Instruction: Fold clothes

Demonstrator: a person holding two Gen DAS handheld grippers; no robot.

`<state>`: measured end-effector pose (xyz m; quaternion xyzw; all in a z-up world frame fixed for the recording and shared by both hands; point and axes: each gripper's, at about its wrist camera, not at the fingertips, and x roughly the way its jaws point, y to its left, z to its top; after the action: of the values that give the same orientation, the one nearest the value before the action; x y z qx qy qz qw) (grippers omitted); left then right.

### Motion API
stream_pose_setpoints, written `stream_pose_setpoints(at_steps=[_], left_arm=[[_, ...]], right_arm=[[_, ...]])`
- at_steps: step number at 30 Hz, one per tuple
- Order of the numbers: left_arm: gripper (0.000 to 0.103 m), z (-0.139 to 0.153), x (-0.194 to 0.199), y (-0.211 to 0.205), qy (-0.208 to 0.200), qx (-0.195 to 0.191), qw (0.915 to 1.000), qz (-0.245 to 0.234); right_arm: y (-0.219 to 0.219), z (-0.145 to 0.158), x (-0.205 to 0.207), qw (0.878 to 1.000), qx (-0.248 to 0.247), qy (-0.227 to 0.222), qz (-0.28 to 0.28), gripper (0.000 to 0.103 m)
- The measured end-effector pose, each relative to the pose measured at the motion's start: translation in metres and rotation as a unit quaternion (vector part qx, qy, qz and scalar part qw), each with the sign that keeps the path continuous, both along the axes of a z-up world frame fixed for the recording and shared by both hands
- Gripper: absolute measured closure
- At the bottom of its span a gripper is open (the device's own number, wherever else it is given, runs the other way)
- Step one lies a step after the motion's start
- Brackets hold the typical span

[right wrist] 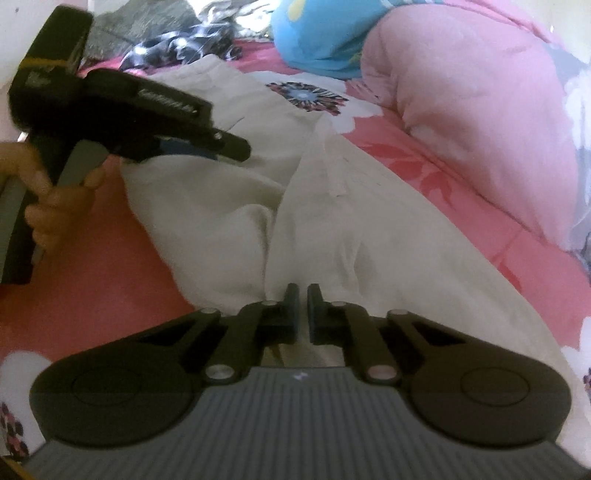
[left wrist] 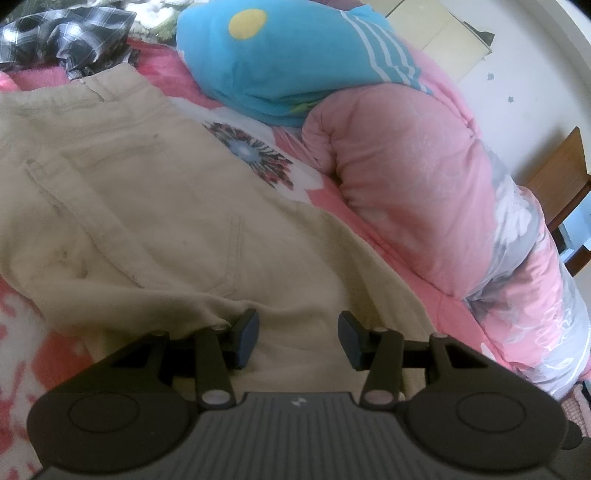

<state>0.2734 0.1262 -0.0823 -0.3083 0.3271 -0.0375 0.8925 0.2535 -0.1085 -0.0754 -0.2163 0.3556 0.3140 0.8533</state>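
Observation:
Beige trousers (left wrist: 147,206) lie spread on a pink flowered bed cover (left wrist: 325,192). My left gripper (left wrist: 298,336) hovers low over the cloth with its jaws open; a fold edge lies against the left finger (left wrist: 248,332), and nothing is pinched. In the right wrist view the same trousers (right wrist: 229,206) look pale, both legs running toward the camera. My right gripper (right wrist: 303,310) is shut at the seam where the legs meet, with a thin bit of cloth in the slit. The left gripper (right wrist: 236,147) shows there at upper left, held by a hand (right wrist: 40,192) over the waist end.
A blue pillow (left wrist: 288,55) and a rolled pink quilt (left wrist: 424,192) lie along the right side of the bed. A plaid garment (left wrist: 62,33) is heaped at the far left. A wooden piece of furniture (left wrist: 561,173) stands beyond the quilt by a white wall.

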Motion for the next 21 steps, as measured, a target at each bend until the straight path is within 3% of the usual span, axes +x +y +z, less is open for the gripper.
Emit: stream_pose_setpoints(at_steps=[4, 8, 9, 12, 15, 19, 21], left_arm=[[0.054, 0.0, 0.001, 0.001, 0.001, -0.005, 1.0, -0.001], [0.054, 0.0, 0.001, 0.003, 0.002, -0.009, 1.0, -0.001], [0.054, 0.0, 0.001, 0.003, 0.002, -0.01, 0.9999, -0.001], [0.054, 0.001, 0.001, 0.003, 0.003, -0.01, 0.9999, -0.001], [0.054, 0.001, 0.001, 0.003, 0.003, -0.01, 0.9999, 0.0], [0.054, 0.001, 0.0, 0.003, 0.002, -0.007, 1.0, 0.001], [0.054, 0.001, 0.0, 0.003, 0.002, -0.006, 1.0, 0.0]], right_arm=[[-0.001, 0.003, 0.003, 1.0, -0.008, -0.012, 0.002, 0.091], [-0.01, 0.002, 0.02, 1.0, -0.007, -0.002, -0.014, 0.049], [-0.015, 0.001, 0.027, 1.0, 0.003, 0.013, -0.02, 0.047], [-0.033, -0.004, 0.048, 0.992, 0.062, 0.097, -0.049, 0.047], [-0.044, -0.008, 0.053, 0.984, 0.1, 0.135, -0.067, 0.059], [-0.022, 0.004, 0.019, 0.996, 0.044, 0.055, -0.052, 0.095], [-0.011, 0.007, 0.002, 0.999, 0.018, 0.014, -0.047, 0.096]])
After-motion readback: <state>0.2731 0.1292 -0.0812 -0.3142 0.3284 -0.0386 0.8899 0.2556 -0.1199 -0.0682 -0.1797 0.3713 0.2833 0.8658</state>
